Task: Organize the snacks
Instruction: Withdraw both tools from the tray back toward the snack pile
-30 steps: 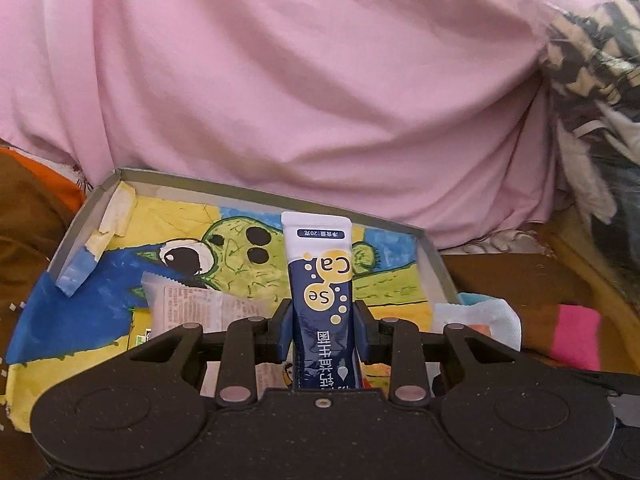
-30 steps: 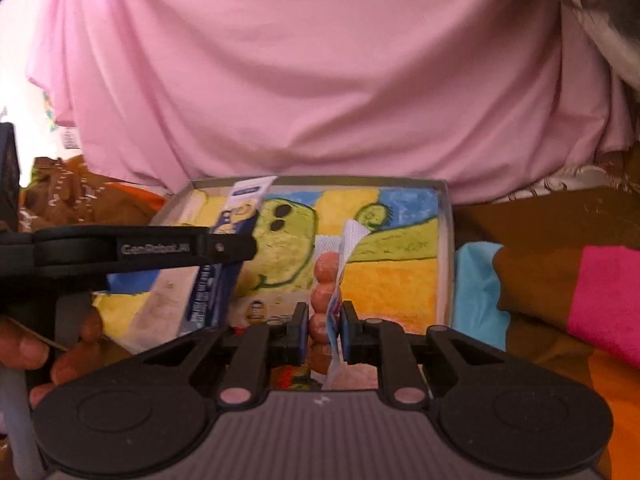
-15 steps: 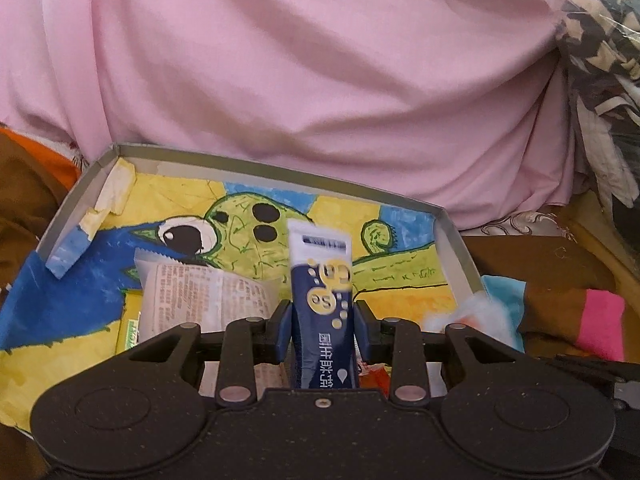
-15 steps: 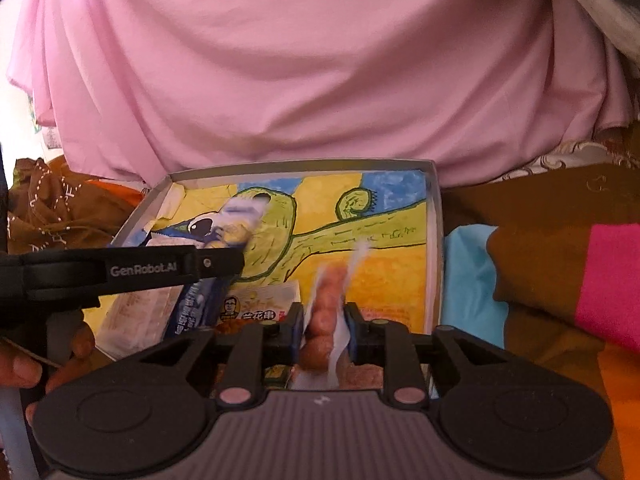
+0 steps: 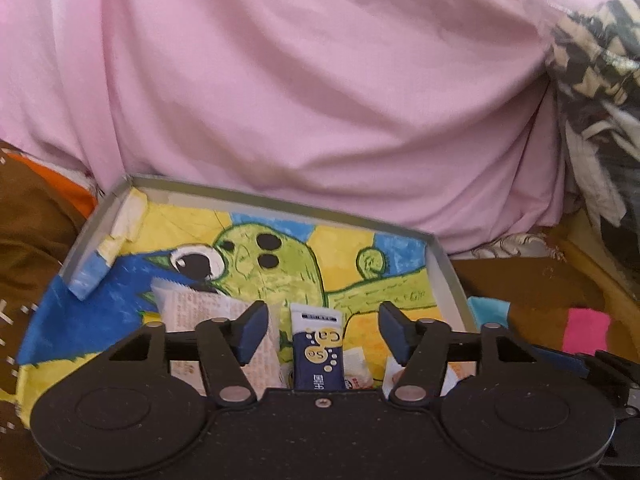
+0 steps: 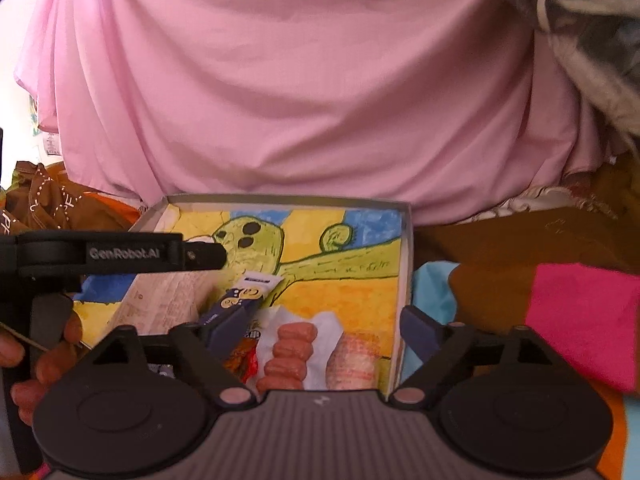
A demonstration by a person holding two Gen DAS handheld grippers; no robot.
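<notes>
A shallow grey tray (image 5: 444,264) lined with a painted green cactus picture holds the snacks. My left gripper (image 5: 325,334) is open, and the dark blue sachet (image 5: 318,350) lies loose in the tray between its spread fingers. A white printed packet (image 5: 208,320) lies just left of it. My right gripper (image 6: 324,328) is also open over the tray (image 6: 406,264). Below it lies the sausage pack (image 6: 290,354) in its clear wrapper. The blue sachet (image 6: 244,300) rests to its left, under the left gripper (image 6: 214,256).
A pink sheet (image 5: 320,100) rises behind the tray. A pale pink packet (image 6: 354,360) and a red packet (image 6: 244,360) lie beside the sausages. Brown and pink cloth (image 6: 580,312) covers the right side. A hand (image 6: 24,360) holds the left gripper's handle.
Both grippers have opened. The left one let go of the blue sachet and the right one let go of the sausage pack; both now lie in the tray.
</notes>
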